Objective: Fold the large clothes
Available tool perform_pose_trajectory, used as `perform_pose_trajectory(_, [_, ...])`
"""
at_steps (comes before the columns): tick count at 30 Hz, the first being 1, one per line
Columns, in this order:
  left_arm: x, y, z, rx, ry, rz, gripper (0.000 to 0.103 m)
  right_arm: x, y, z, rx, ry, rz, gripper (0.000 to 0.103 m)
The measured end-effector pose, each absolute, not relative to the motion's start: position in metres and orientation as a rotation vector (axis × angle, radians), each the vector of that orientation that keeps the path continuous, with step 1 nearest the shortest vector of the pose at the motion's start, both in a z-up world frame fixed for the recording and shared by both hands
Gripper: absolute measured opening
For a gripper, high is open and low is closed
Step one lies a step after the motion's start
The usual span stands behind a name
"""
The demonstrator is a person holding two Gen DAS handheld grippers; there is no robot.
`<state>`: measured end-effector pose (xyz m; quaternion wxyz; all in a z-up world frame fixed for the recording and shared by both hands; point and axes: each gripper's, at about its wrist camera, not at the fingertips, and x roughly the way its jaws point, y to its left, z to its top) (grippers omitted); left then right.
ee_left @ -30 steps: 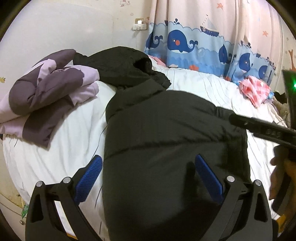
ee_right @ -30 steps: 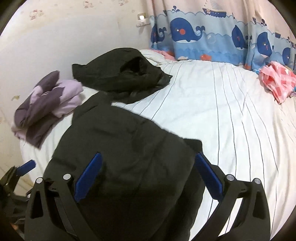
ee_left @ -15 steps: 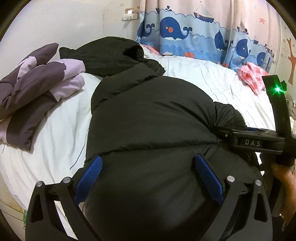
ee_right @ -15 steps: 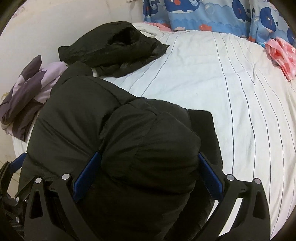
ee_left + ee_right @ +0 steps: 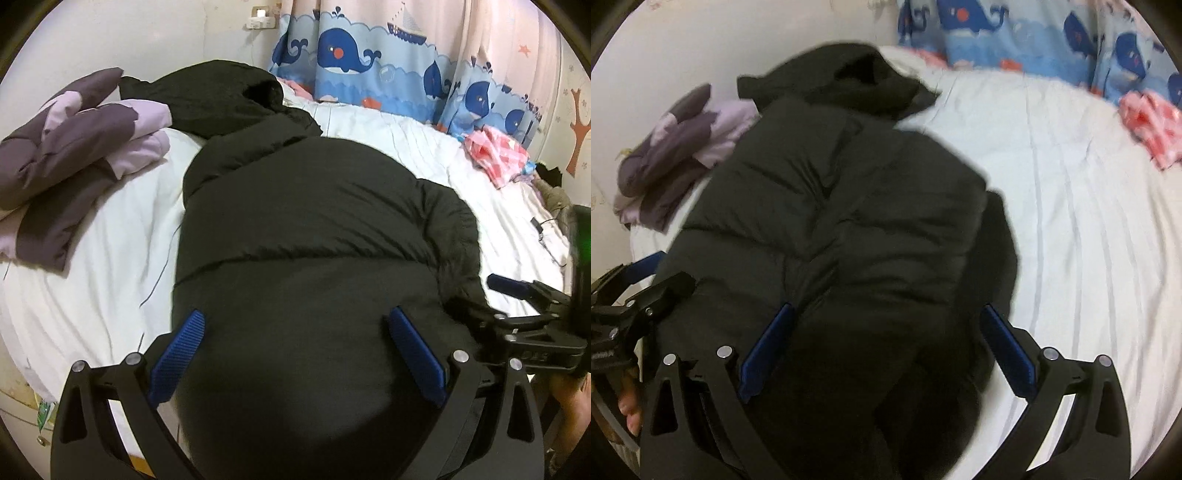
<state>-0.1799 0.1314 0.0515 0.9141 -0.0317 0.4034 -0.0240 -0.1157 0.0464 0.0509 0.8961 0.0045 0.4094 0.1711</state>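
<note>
Your black puffer jacket (image 5: 314, 236) lies lengthwise on the bed (image 5: 110, 236) — hem nearest you. Both the left gripper (image 5: 295, 350) and right gripper (image 5: 886, 347) hover over it, fingers spread (holding nothing). Likely next: pinch the hem, fold toward the collar.

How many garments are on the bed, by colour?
Black: 2, the puffer jacket under both open grippers and a second black garment behind it.
Purple and lilac: 1, the folded jacket at the left edge.
Pink and red: 1, the crumpled patterned cloth near the curtain.
Total: 4, all lying on the white striped bed.
</note>
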Motion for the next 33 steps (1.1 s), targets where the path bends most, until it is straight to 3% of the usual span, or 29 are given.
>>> perform_pose_trajectory(9, [-0.229,0.125,0.061,-0.047,0.854,0.016,0.096,-0.184,0.041,0.072,-0.022,0.882,0.300,0.097])
perform_pose_trajectory(19, [-0.256,0.114,0.064,0.022,0.961,0.048,0.096,-0.217,0.055,0.077,-0.037,0.928,0.267,0.097])
perform_pose_trajectory(33, [-0.284,0.113,0.078,0.006,0.956,0.077,0.096,-0.237,0.053,0.094,-0.012,0.918,0.244,0.097])
